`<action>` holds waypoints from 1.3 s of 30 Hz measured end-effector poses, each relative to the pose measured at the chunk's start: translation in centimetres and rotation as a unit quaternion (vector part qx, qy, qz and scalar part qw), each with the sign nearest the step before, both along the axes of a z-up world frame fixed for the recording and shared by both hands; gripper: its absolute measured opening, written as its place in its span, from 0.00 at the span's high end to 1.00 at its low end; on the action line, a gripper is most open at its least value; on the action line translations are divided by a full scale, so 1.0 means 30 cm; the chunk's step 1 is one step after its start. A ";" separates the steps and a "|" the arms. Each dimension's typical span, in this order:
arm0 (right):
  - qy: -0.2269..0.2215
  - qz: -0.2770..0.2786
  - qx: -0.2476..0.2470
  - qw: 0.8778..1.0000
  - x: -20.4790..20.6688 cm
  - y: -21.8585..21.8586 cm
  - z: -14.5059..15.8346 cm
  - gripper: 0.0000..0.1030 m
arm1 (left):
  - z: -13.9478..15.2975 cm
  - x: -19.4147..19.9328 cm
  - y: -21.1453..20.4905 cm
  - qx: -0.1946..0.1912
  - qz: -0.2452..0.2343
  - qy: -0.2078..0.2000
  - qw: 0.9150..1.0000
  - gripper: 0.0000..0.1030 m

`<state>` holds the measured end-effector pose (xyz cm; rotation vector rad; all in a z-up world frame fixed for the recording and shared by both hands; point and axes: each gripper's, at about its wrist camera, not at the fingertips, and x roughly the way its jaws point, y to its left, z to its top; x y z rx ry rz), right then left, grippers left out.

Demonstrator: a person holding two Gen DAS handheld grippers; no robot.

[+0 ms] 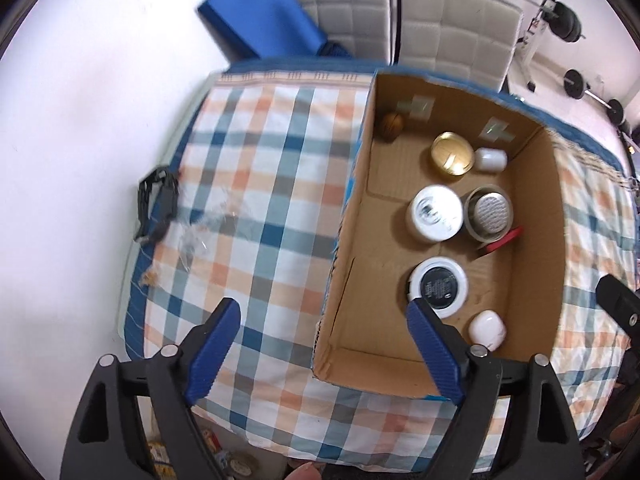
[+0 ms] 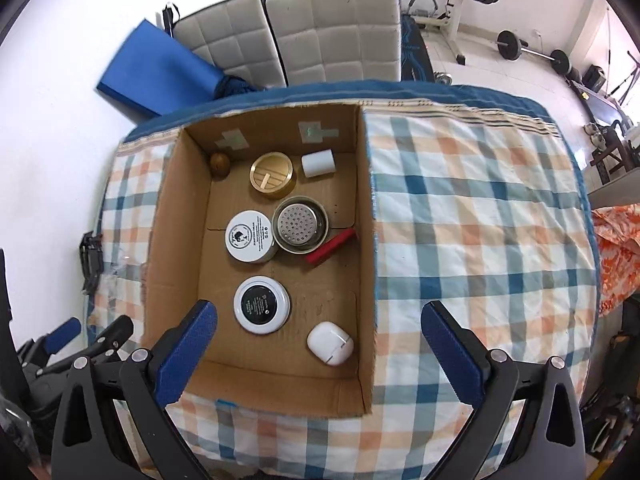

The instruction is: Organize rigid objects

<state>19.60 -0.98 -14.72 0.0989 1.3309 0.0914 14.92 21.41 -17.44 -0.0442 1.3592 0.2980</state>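
An open cardboard box (image 1: 348,216) (image 2: 366,248) stands on the checked tablecloth. Inside lie a black-lidded white jar (image 1: 438,286) (image 2: 262,310), a white earbud case (image 1: 487,330) (image 2: 330,343), a white cream jar (image 1: 435,213) (image 2: 250,236), a steel strainer cup (image 1: 489,212) (image 2: 300,222), a red stick (image 1: 502,242) (image 2: 331,250), a gold tin (image 1: 452,154) (image 2: 272,174), a white cylinder (image 1: 491,159) (image 2: 318,163) and a brown ball (image 1: 392,122) (image 2: 220,165). My left gripper (image 1: 324,330) hangs open high above the box's left wall. My right gripper (image 2: 318,336) is open above the box's near end. Both are empty.
Crumpled clear plastic (image 1: 200,226) and a black clip (image 1: 156,200) lie at the table's left edge. Two grey padded chairs (image 2: 304,36) and a blue pad (image 2: 156,70) stand behind the table. Gym weights (image 2: 512,44) sit at the back right.
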 end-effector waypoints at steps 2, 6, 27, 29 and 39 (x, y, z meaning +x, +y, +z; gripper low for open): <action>-0.011 -0.004 -0.002 1.000 -0.027 -0.014 0.047 0.00 | 0.053 -0.017 -0.011 0.000 -0.008 -0.017 1.000 0.17; -0.027 -0.013 -0.002 1.000 -0.089 -0.053 0.149 0.00 | 0.166 -0.053 -0.045 0.003 -0.023 -0.049 0.999 0.17; -0.125 -0.049 -0.003 0.991 -0.369 -0.233 0.690 0.00 | 0.634 -0.215 -0.175 -0.018 -0.091 -0.159 0.983 0.17; -0.129 -0.052 -0.003 0.990 -0.381 -0.248 0.715 0.00 | 0.652 -0.227 -0.188 -0.022 -0.096 -0.163 0.982 0.17; -0.140 -0.052 -0.002 0.989 -0.429 -0.264 0.779 0.00 | 0.677 -0.276 -0.234 -0.039 -0.105 -0.156 0.981 0.17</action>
